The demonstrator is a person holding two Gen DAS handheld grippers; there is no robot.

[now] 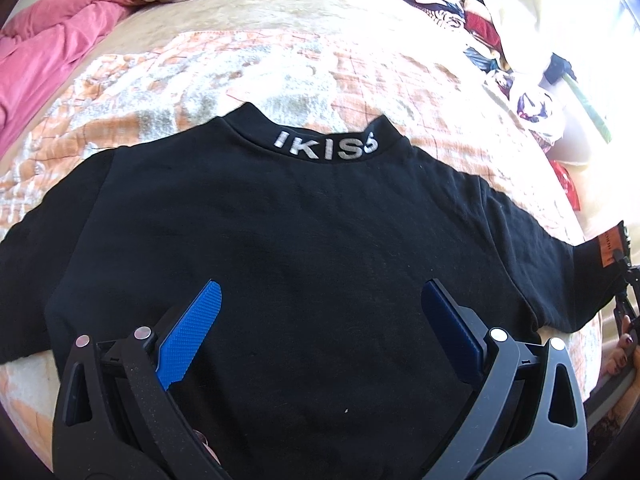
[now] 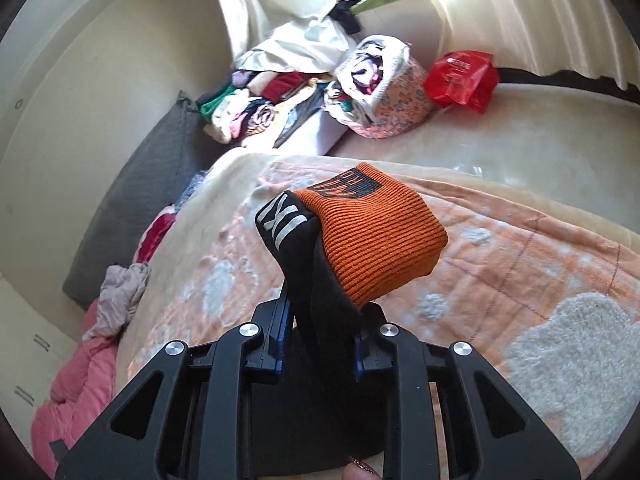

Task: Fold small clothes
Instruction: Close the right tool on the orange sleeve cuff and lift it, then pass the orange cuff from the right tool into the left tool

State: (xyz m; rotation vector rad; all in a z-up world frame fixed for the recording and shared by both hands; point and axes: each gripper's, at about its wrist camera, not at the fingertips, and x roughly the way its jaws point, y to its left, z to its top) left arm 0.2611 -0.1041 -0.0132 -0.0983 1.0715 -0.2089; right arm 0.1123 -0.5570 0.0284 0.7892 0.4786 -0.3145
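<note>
Black top flat on the bed, right sleeve pinched.

My left gripper (image 1: 320, 300) hangs with jaws spread over the black top (image 1: 280, 240) on the orange blanket (image 1: 240, 68). My right gripper (image 2: 320, 320) clamps the sleeve's orange cuff (image 2: 380, 232), lifted near the right edge.

A home bedroom: blanket-covered bed (image 1: 280, 64), piled clothes (image 2: 256, 108), curtains (image 2: 520, 12).
</note>
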